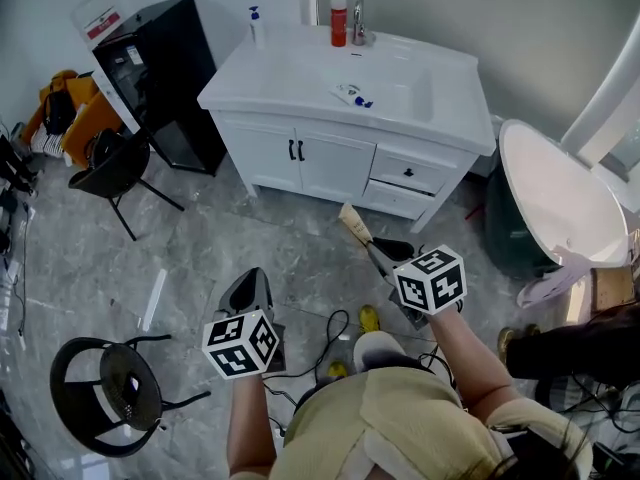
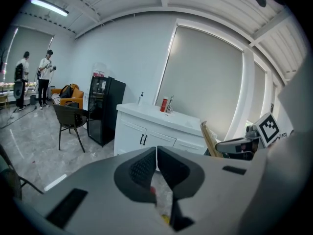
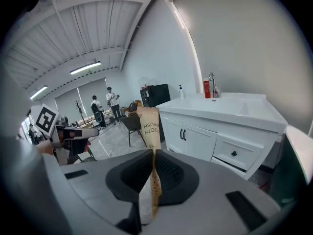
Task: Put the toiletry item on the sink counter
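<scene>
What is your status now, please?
Right tongs shut on toothbrush packet. Left tongs shut, empty. Sink counter ahead, not reached. Cables lie underfoot.

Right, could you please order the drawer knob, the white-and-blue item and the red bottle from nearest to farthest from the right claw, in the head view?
From the right claw, gripping the toothbrush packet:
1. Drawer knob, cabinet front.
2. White-and-blue item, sink top.
3. Red bottle, back by the tap.

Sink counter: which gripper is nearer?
Right. The right gripper, shut on the toothbrush packet, is closer in front of the sink counter; the left gripper is farther back.
</scene>
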### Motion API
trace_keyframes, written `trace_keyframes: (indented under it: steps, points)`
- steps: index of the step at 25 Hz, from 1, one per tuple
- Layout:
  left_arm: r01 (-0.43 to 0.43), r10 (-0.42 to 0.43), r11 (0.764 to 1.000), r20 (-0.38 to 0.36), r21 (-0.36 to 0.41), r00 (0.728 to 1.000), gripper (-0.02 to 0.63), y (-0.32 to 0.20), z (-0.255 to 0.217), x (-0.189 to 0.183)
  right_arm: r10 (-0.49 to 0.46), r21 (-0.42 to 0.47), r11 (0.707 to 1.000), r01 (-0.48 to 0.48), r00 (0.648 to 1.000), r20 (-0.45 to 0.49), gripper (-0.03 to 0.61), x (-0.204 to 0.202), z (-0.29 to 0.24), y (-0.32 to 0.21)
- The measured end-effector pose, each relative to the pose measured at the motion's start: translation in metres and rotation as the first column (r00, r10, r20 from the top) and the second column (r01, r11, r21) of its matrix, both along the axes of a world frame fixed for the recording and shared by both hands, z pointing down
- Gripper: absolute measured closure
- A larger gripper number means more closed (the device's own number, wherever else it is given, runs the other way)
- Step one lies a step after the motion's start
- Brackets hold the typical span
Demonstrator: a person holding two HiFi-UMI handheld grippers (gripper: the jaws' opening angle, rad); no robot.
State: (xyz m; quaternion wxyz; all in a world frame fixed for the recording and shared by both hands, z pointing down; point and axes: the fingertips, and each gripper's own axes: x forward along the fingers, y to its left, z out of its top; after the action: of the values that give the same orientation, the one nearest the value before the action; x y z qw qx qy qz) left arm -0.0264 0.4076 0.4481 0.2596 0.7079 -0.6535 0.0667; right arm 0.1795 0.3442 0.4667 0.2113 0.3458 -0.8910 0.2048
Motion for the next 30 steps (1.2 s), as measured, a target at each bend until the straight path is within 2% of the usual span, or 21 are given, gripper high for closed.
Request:
trace_keyframes:
  steps: [5, 19, 23, 30]
  points:
    - [0.04, -0.04, 0.999, 0.0, 0.021, 0.999, 0.571, -0.04, -0.01, 0.012, -0.039, -0.003, 0.999, 0.039, 0.999, 0.011, 0.535, 0.006, -0.005, -0.044]
    - [0.092, -0.092, 0.996, -0.03, 0.013, 0.995, 0.571, -0.152, -0.014, 0.066, -0.143, -0.006, 0.99, 0.143, 0.989, 0.025, 0.535, 0.042, -0.005, -0.152]
    - [0.097, -0.097, 0.995, -0.03, 0.0, 0.995, 0.571, -0.168, -0.012, 0.08, -0.141, -0.029, 0.989, 0.142, 0.989, 0.031, 0.535, 0.057, 0.002, -0.169]
    - [0.095, -0.095, 0.996, -0.009, 0.001, 0.995, 0.571, -0.179, -0.015, 0.094, -0.144, -0.019, 0.989, 0.145, 0.989, 0.043, 0.535, 0.065, 0.0, -0.185]
